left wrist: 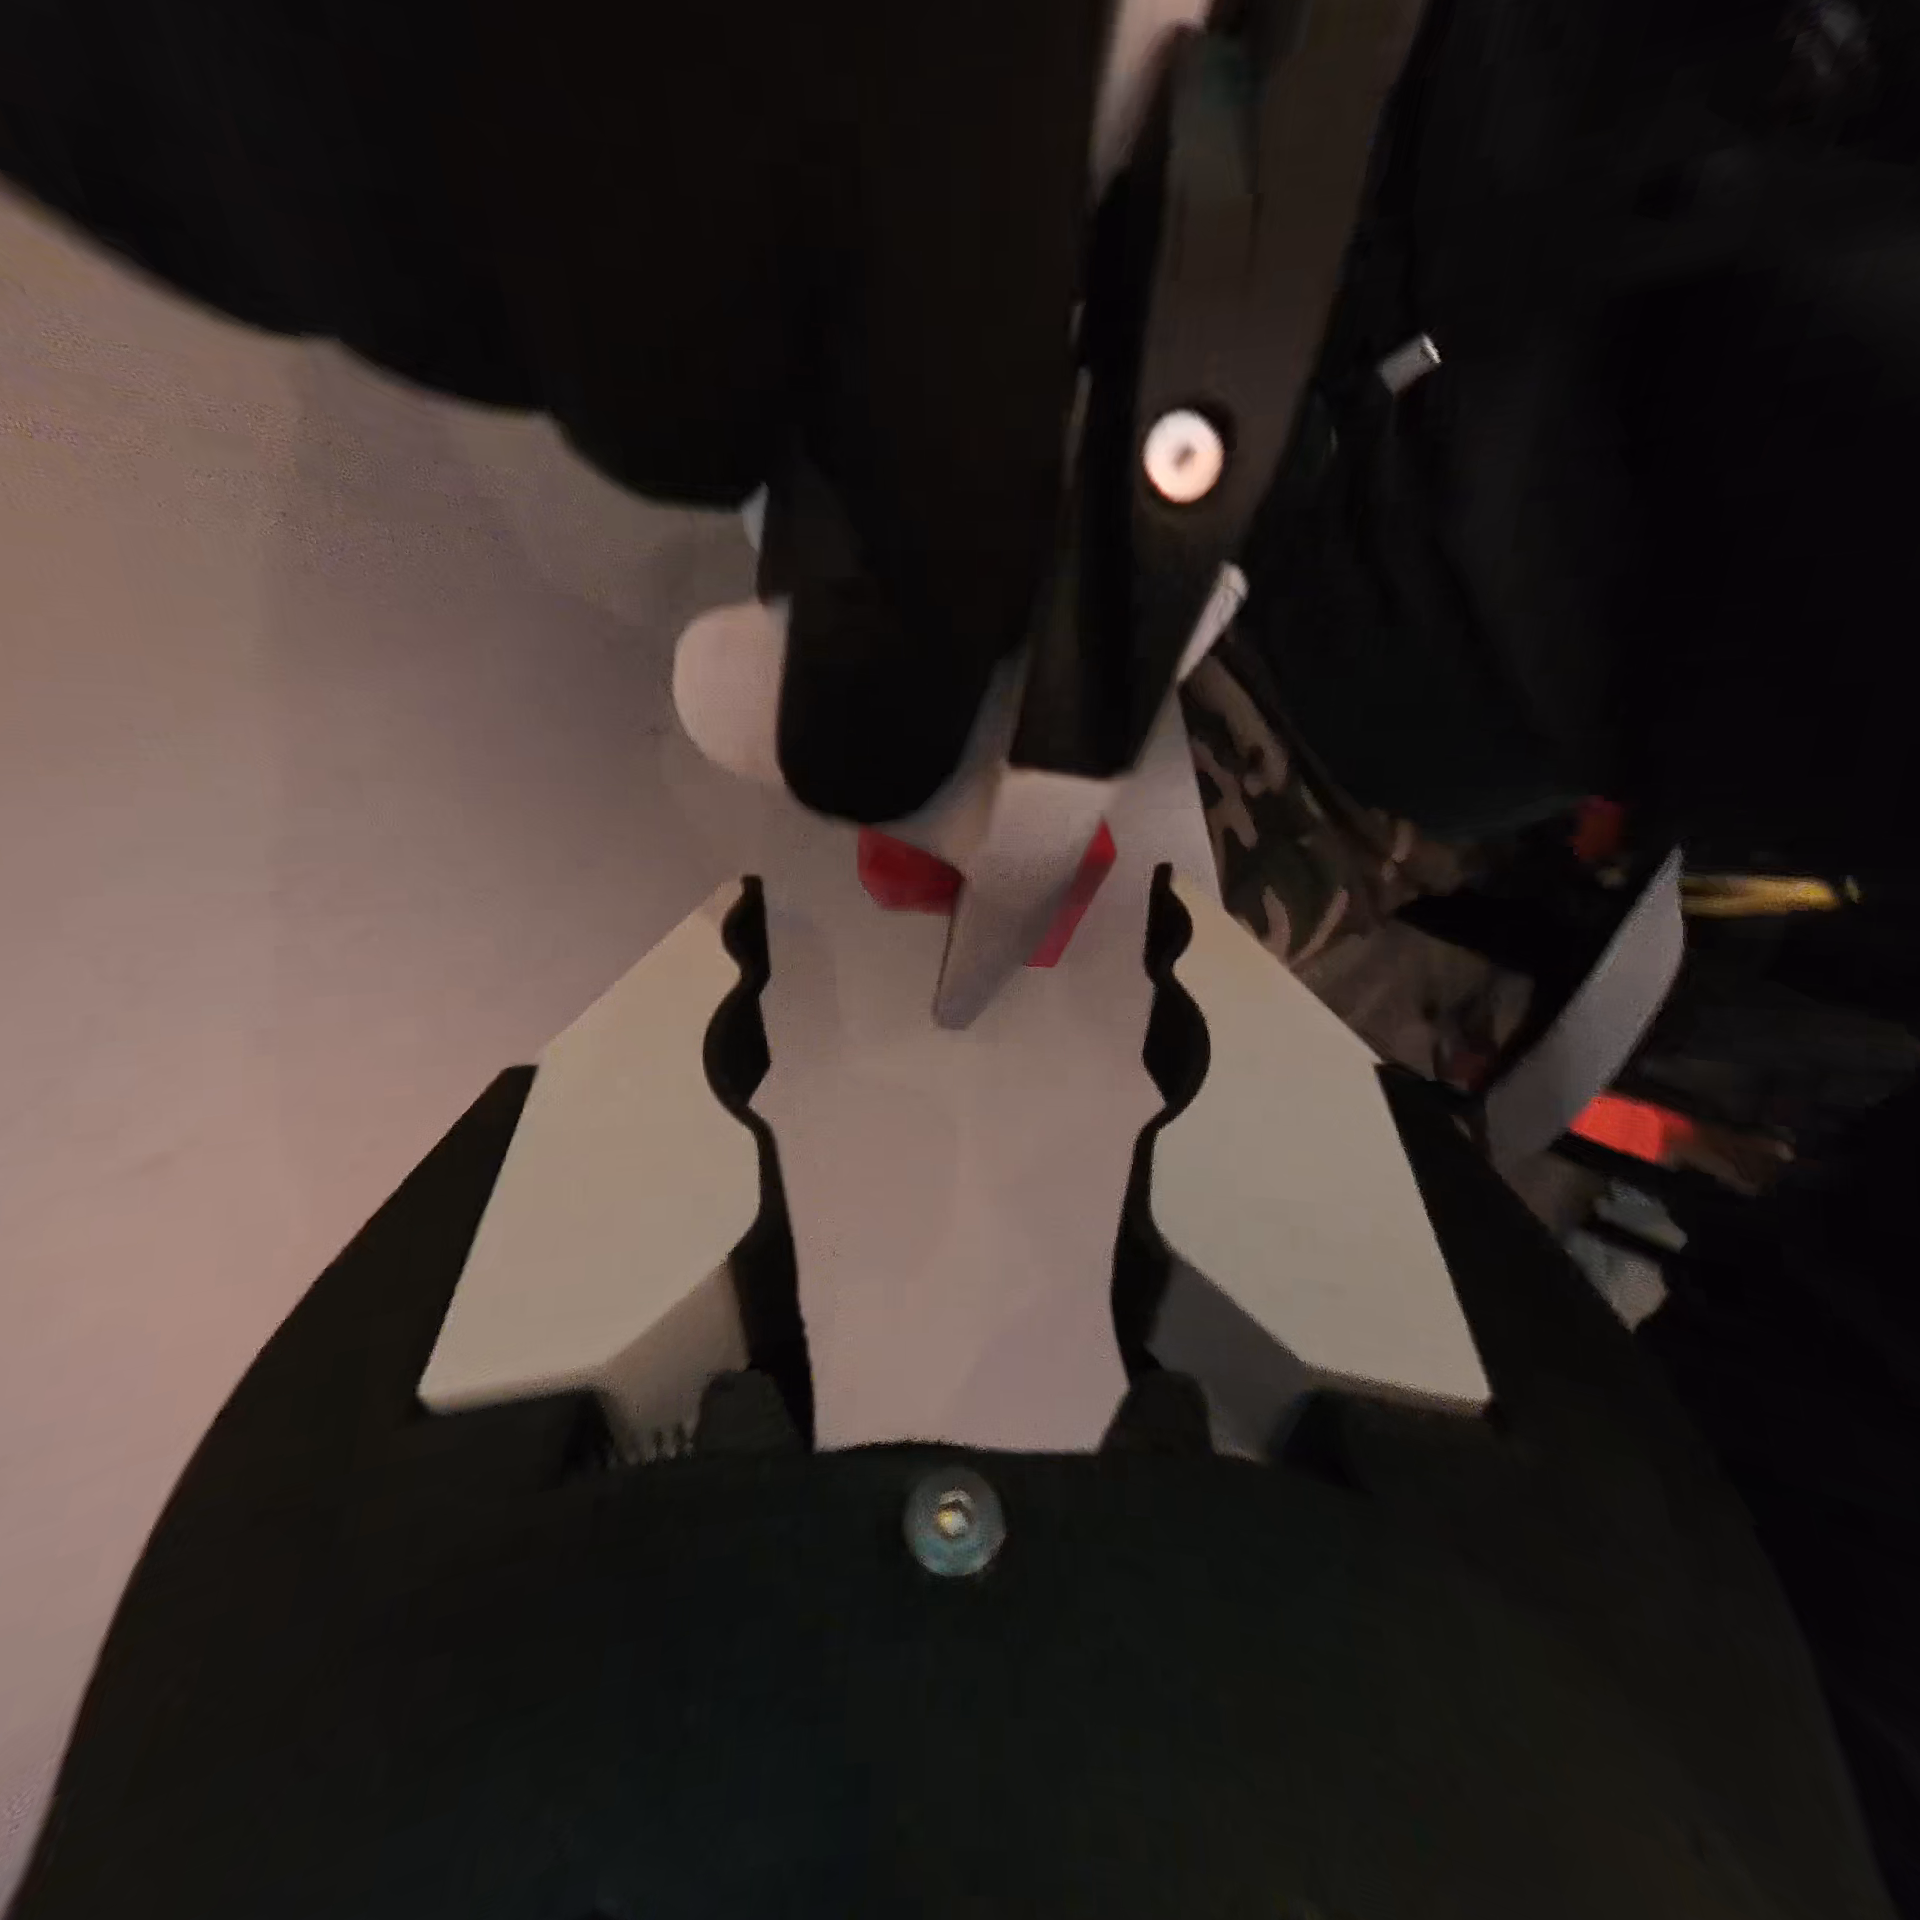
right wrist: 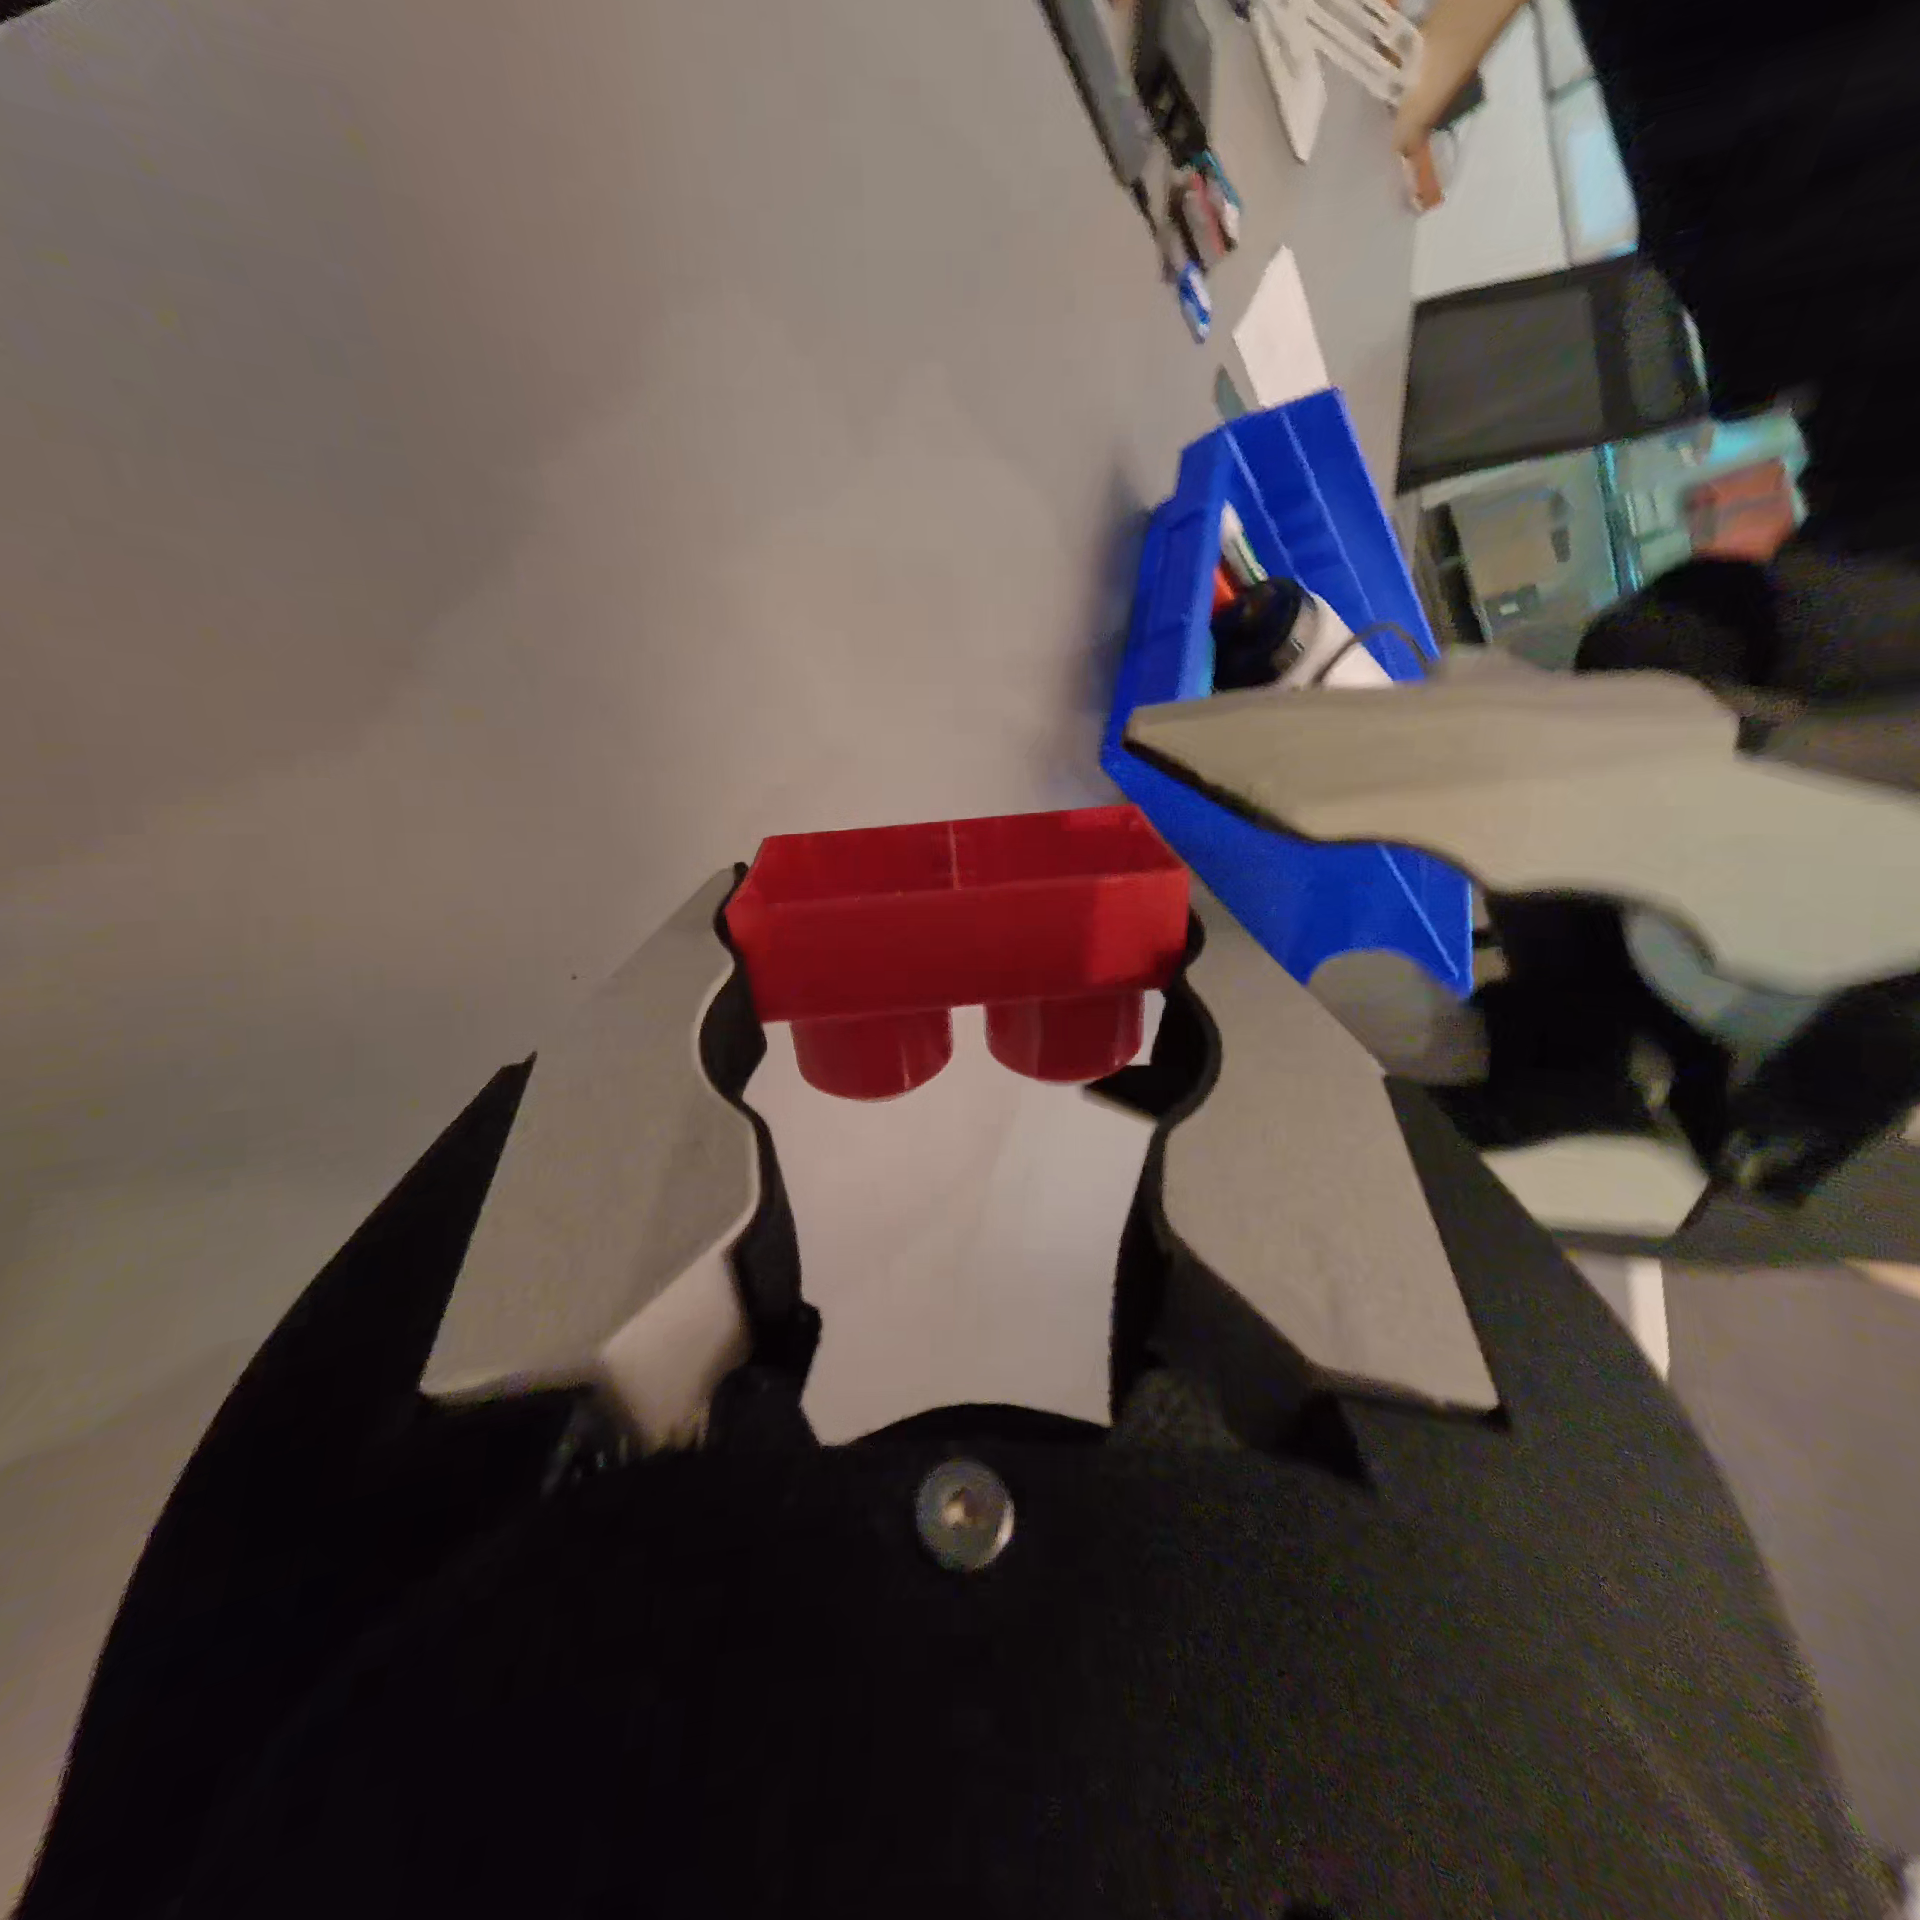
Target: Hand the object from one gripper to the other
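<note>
A red two-stud brick [right wrist: 956,925] is clamped by its ends between my right gripper's [right wrist: 961,914] fingertips, held above a pale table [right wrist: 520,520]. In the left wrist view the right gripper [left wrist: 987,894] comes down from above, and only red parts of the brick [left wrist: 904,873] show beside its fingers. My left gripper [left wrist: 956,894] is open and empty. Its fingertips stand either side of the brick without touching it. In the right wrist view the left gripper [right wrist: 1236,852] reaches in from the right, close to the brick's right end.
A blue bin [right wrist: 1299,488] holding small items lies on the table behind the left gripper. A dark monitor [right wrist: 1538,374] and clutter stand at the far right. A person's hand [right wrist: 1455,94] shows at the top. A dark sleeve [left wrist: 520,208] fills the top of the left wrist view. Less than 4 cm separates the two grippers' tips.
</note>
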Motion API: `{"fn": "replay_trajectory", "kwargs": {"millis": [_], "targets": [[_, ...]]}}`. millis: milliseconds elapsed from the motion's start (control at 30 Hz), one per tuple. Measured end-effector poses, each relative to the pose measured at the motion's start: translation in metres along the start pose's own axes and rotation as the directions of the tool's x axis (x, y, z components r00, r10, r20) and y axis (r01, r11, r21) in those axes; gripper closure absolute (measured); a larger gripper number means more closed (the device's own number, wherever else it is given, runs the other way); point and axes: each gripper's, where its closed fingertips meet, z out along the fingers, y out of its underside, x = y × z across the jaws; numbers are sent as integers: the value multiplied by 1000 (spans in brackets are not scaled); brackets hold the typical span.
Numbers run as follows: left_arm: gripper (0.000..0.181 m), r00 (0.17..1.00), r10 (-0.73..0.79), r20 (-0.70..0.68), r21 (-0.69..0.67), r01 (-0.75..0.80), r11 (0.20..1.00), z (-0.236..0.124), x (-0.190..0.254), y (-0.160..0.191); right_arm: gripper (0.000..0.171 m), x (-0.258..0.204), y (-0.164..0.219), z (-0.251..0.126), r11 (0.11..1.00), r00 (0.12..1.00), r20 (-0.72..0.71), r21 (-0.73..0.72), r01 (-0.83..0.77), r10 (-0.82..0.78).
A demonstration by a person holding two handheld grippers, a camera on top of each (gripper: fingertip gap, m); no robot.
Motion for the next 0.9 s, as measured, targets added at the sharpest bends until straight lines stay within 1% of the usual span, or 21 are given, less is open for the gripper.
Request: {"fn": "replay_trajectory", "kwargs": {"millis": [100,167,200,233,267,333,400,467,533,567,633,733,767,800,833,900], "targets": [[99,983,-18,180,104,-1,995,-27,-12,-1,97,17,12,-9,986,985,-59,46,-158,161],[99,945,-19,327,202,-50,978,-48,-20,-9,97,27,18,-16,945,947,-60,117,-306,314],[98,917,-20,398,239,-83,968,-57,-22,-12,97,31,21,-19,907,915,-44,153,-392,402],[98,876,-21,481,259,-119,959,-66,-26,-14,97,35,25,-23,857,871,-19,188,-479,491],[96,817,-25,576,269,-161,950,-75,-33,-16,97,39,29,-26,794,818,14,228,-563,576],[94,689,-16,725,236,-226,945,-85,-41,-17,97,49,38,-34,628,681,98,310,-714,726],[91,560,-2,828,179,-262,948,-87,-46,-17,96,58,50,-43,447,538,184,374,-812,823],[88,422,21,906,124,-313,941,-92,-48,-20,96,65,60,-52,290,421,262,420,-860,868],[86,331,13,943,114,-360,926,-91,-48,-27,97,72,68,-60,142,315,339,447,-883,887],[87,298,8,954,112,-384,916,-88,-48,-31,97,75,69,-63,73,269,383,455,-887,884],[88,214,17,977,71,-394,916,-81,-53,-35,97,77,71,-65,-33,199,457,452,-891,867],[92,27,41,999,-27,-403,915,-83,-59,-44,97,74,67,-62,-118,143,534,424,-898,833],[93,-9,47,999,-47,-411,911,-84,-60,-47,96,72,66,-60,-140,125,553,411,-901,823],[93,-15,49,999,-51,-419,907,-81,-60,-51,97,71,64,-58,-156,114,572,401,-903,813],[100,-18,50,999,-53,-431,901,-80,-60,-55,97,70,61,-58,-168,108,586,398,-902,803],[105,-18,60,998,-62,-446,893,-75,-62,-59,97,69,58,-56,-187,97,608,387,-903,788]]}}
